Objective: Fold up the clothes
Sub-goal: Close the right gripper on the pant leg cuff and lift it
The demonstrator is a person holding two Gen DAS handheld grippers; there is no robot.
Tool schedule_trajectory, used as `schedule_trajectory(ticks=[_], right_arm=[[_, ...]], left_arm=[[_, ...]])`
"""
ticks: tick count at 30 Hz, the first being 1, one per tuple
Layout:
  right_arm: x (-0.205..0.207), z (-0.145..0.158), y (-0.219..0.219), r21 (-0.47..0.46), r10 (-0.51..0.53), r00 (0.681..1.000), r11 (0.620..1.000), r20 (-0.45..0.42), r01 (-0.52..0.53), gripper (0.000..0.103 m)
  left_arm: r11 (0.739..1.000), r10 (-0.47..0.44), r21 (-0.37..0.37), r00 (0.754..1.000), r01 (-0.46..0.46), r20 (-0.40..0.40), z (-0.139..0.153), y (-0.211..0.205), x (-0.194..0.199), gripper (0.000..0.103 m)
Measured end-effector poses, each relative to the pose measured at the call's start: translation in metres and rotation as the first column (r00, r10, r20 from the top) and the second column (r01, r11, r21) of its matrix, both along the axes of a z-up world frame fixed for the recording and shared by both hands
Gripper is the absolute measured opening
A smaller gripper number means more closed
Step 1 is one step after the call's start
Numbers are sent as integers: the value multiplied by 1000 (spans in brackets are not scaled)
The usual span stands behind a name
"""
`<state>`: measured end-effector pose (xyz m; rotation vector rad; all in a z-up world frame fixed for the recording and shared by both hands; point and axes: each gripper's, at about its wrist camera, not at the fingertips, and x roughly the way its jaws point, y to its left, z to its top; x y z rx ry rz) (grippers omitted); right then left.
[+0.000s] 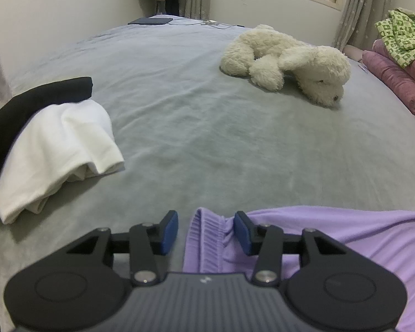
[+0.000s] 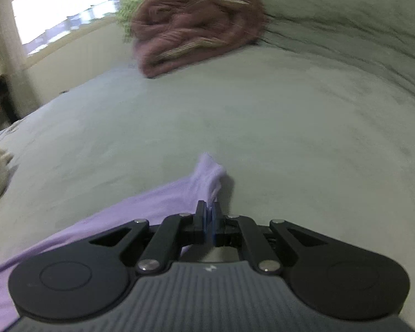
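Left gripper [image 1: 206,232] jaws apart astride lilac garment [image 1: 332,229] waistband, right gripper [image 2: 209,215] jaws seemingly pinching its corner

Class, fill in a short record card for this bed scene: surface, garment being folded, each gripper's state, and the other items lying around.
surface: grey bed cover
garment: lilac garment, lying flat near the grippers
left gripper: open, ribbed hem between its pads
right gripper: shut on a corner of the lilac garment
folded pile: white cloth on black cloth
other items: plush dog, pink blanket
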<state>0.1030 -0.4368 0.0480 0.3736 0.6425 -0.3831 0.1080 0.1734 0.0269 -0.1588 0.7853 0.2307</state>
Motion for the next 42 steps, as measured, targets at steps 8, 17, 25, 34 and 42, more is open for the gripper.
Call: schedule_trajectory(ticks=[8,17,25,34,42], right_arm=[[-11,6,-7,24,-104,994,994,-10,105,1],[-5,-22,-50,129,-137,991,982,-2,136,15],[9,-26,-53,169,-91,995,982,46,82,16],[19,-21,-39,179,-38,997,984,73,24,16],[23,-21,-35,220,1,995,975,102,-24,16]], left_arm=[[1000,2,3,1000,-2,1,0,-1,0,47],[1000,3,15,1000,-3,0,-1,-4,0,47],[1000,1,26,1000,-1,-1,-1,-5,1,47],[999,0,34,1000,0,-1,-1,-6,1,48],[999,-3,36,1000,3,-2,-1,-6,0,48]])
